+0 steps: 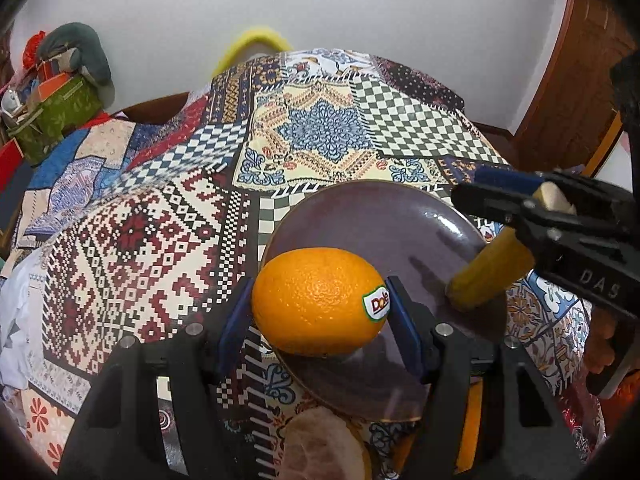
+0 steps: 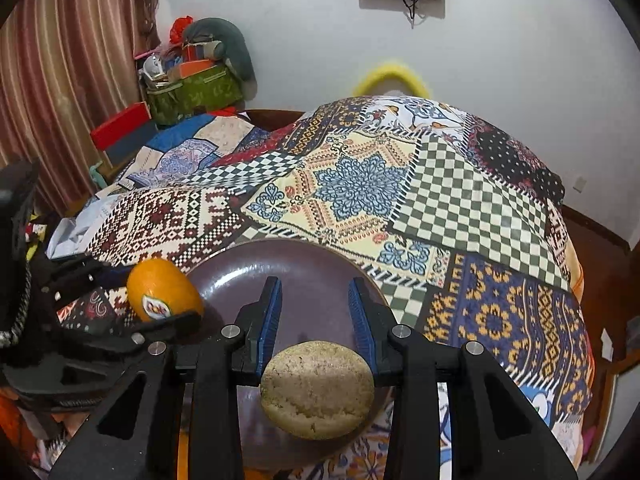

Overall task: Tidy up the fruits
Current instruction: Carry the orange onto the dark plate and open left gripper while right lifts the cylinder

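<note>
A dark purple plate (image 1: 380,220) (image 2: 304,264) lies on the patchwork cloth. My left gripper (image 1: 316,304) is shut on an orange (image 1: 316,300) (image 2: 162,288) with a Dole sticker, its blue pads pressing both sides, just over the plate's left rim. My right gripper (image 2: 314,286) (image 1: 484,188) is shut on a yellow piece of fruit (image 1: 488,276) (image 2: 316,390) with a pale cut end. It is gripped far back between the fingers, and its lower tip hangs over the plate's right edge. Whether either fruit touches the plate I cannot tell.
A pink cut citrus half (image 1: 316,448) lies on the cloth below the plate. A green box (image 1: 52,112) (image 2: 192,92) piled with clutter stands at the back left by a curtain. A yellow ring (image 1: 256,44) shows behind the table's far edge. A hand (image 1: 600,340) holds the right gripper.
</note>
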`<state>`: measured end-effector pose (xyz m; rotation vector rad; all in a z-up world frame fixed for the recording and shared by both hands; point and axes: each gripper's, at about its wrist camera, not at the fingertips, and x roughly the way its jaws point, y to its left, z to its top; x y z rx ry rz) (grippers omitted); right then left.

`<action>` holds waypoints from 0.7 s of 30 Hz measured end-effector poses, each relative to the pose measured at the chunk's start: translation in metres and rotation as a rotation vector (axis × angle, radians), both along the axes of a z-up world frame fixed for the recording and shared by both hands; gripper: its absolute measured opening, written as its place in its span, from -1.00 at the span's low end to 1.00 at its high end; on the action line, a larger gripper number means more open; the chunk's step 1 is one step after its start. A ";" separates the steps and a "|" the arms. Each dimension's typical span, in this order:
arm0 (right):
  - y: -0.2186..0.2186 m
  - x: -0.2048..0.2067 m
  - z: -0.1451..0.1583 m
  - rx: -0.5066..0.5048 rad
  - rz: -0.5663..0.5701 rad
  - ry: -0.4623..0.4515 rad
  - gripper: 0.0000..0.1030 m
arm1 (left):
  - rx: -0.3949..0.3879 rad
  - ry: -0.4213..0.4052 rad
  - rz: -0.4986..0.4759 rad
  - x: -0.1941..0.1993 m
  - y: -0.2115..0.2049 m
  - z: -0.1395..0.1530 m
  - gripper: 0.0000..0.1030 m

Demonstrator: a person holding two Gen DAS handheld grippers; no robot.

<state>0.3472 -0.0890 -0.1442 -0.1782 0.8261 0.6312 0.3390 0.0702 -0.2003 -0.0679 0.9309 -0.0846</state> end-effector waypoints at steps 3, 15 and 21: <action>0.002 0.006 0.000 0.006 0.003 0.010 -0.36 | -0.019 0.037 -0.002 0.006 0.003 -0.006 0.25; 0.003 0.006 -0.002 0.012 0.016 0.032 0.22 | -0.043 0.046 -0.008 0.007 0.002 -0.007 0.25; -0.013 -0.005 0.015 0.035 -0.002 0.005 0.24 | -0.055 0.052 0.002 -0.001 0.002 0.000 0.25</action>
